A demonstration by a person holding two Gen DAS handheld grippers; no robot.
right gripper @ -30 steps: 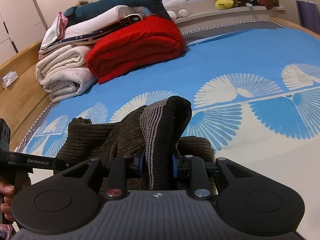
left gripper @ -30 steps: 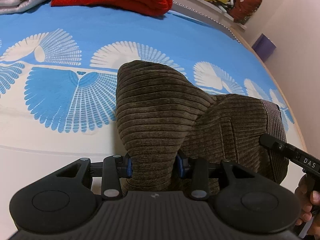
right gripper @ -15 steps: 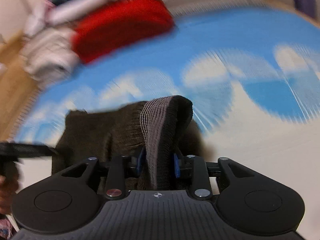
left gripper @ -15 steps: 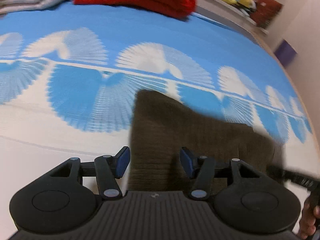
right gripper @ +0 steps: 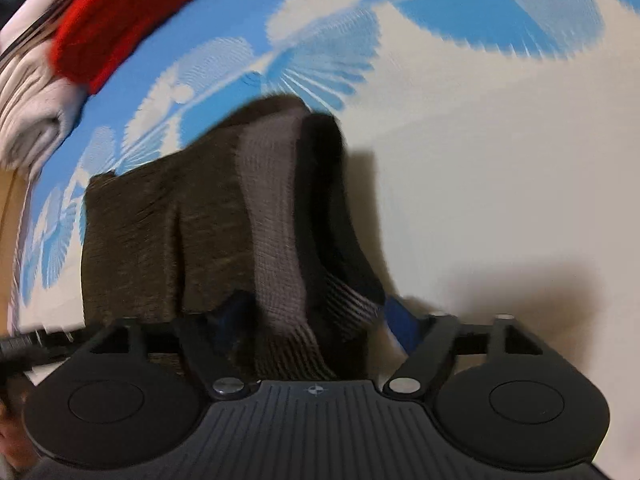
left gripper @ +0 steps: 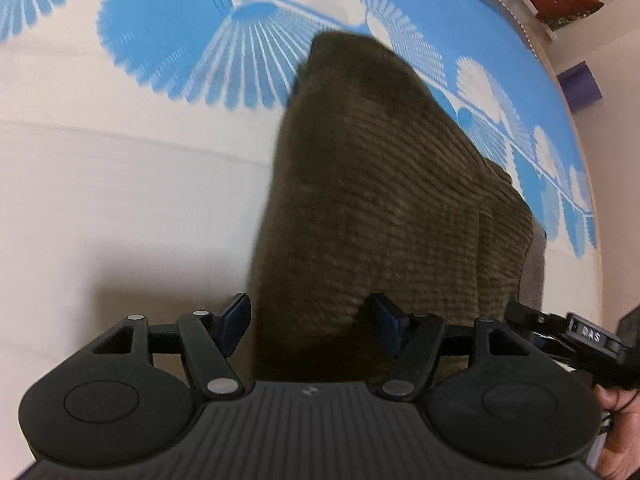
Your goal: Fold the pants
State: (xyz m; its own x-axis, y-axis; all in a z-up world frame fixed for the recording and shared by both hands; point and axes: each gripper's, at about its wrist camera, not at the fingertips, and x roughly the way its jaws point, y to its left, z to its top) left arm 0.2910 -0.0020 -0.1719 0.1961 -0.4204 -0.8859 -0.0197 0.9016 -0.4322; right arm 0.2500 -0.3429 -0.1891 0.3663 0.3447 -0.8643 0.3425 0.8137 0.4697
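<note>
Dark brown corduroy pants (left gripper: 368,200) lie folded on the blue and white bedsheet (left gripper: 120,200). In the left wrist view my left gripper (left gripper: 310,320) has its jaws opening, with the fold's near edge between them and the blue pads clear of the cloth. In the right wrist view the pants (right gripper: 160,232) show their grey ribbed waistband (right gripper: 276,216). My right gripper (right gripper: 316,316) is opening too, its pads spread apart around the waistband end. The right gripper's tip (left gripper: 560,328) shows at the far right of the left wrist view.
A red blanket (right gripper: 132,12) and white folded bedding (right gripper: 28,108) lie at the bed's far left in the right wrist view. A purple box (left gripper: 580,86) stands beside the wall past the bed's edge. A hand (left gripper: 620,404) holds the other gripper.
Both grippers have let go of the pants and spread their jaws. Both hands have sunk toward the bed and tipped downward, and the raised fold has dropped flat onto the sheet.
</note>
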